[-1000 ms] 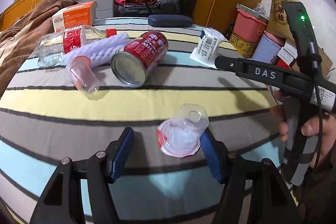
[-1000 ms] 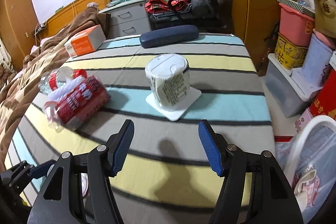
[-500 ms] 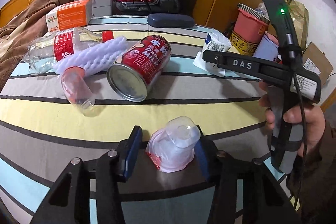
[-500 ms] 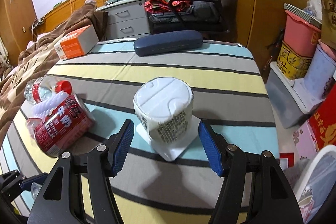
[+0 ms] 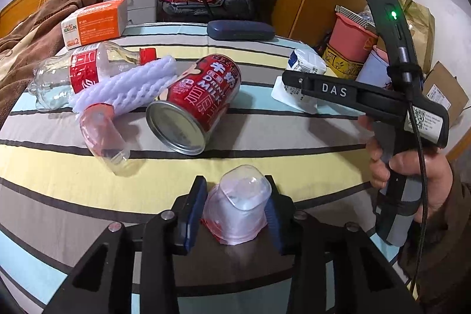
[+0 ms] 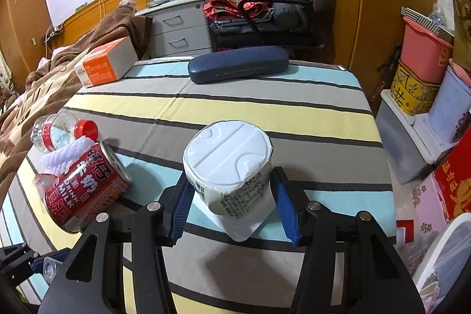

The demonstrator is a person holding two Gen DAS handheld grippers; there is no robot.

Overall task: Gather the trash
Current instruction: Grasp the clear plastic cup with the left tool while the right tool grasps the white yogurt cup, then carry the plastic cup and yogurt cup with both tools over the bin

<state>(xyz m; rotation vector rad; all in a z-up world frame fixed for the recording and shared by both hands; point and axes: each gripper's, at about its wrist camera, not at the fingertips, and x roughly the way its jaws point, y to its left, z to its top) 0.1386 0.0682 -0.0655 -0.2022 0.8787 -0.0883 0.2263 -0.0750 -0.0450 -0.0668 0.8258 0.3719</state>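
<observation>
My left gripper (image 5: 235, 211) is shut on a small clear plastic cup (image 5: 238, 208) with a red-stained rim, squeezing it just above the striped tablecloth (image 5: 265, 164). My right gripper (image 6: 232, 208) has its blue pads on both sides of an upturned white paper cup (image 6: 228, 167) standing on its peeled lid; the pads touch its sides. A red milk can (image 5: 194, 102), a second clear cup (image 5: 103, 137), a white foam net (image 5: 126, 87) and an empty bottle with a red cap (image 5: 82, 72) lie on the left.
An orange box (image 6: 103, 64) and a dark blue glasses case (image 6: 238, 64) sit at the far edge of the table. Storage boxes (image 6: 424, 69) stand on the floor at the right. A white bin rim (image 6: 441, 258) shows at lower right.
My left gripper has moved forward around the clear cup and closed on it. My right gripper has advanced to the white paper cup and closed in on its sides.
</observation>
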